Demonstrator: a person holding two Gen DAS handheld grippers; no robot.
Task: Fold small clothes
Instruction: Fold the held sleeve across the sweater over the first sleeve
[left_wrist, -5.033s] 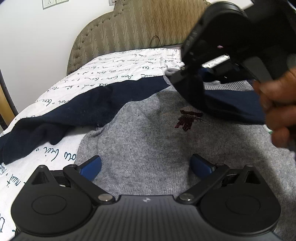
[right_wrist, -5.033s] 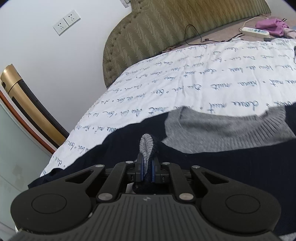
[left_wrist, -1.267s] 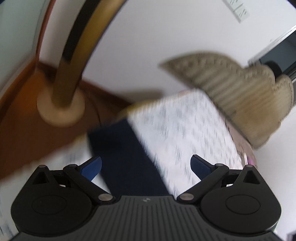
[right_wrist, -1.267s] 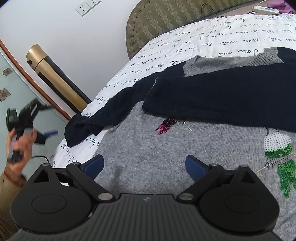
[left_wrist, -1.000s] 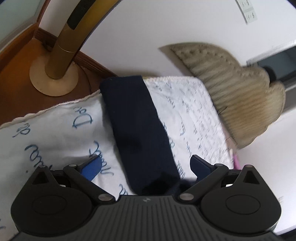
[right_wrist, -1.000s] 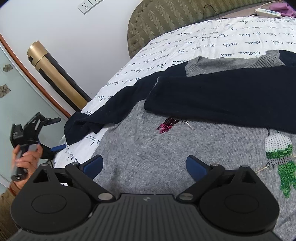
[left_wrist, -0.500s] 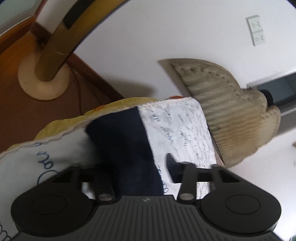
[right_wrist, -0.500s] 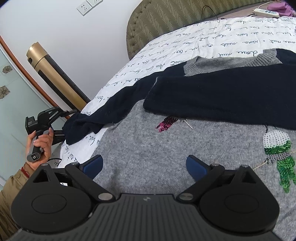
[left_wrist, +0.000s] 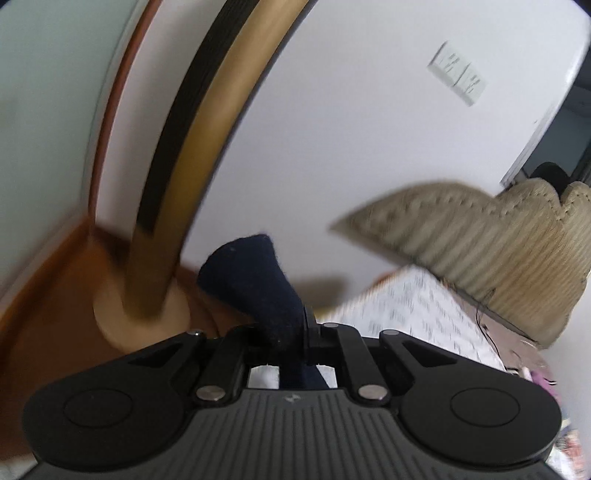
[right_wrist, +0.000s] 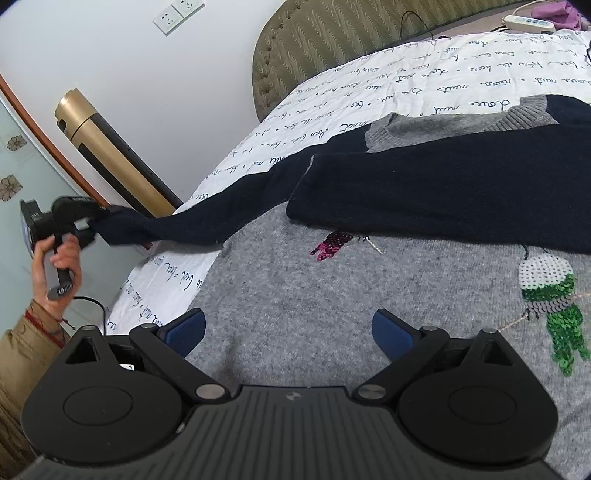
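Left gripper (left_wrist: 286, 332): clamped on the navy sleeve (right_wrist: 207, 225) end, which pokes up past its fingertips.
Right gripper (right_wrist: 288, 332): fingers spread wide, nothing between them.
Sweater (right_wrist: 351, 295): grey body flat on the script-print bedsheet (right_wrist: 406, 85), directly under the right gripper.
Second navy sleeve (right_wrist: 443, 195): folded across the chest, ahead of the right gripper.

Grey sweater (right_wrist: 332, 295) lies flat, one navy sleeve (right_wrist: 461, 199) folded across.

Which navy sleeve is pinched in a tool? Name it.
The outstretched sleeve trailing off the bed's edge, its cuff clamped in the left tool. The other sleeve lies folded flat across the grey sweater, untouched.
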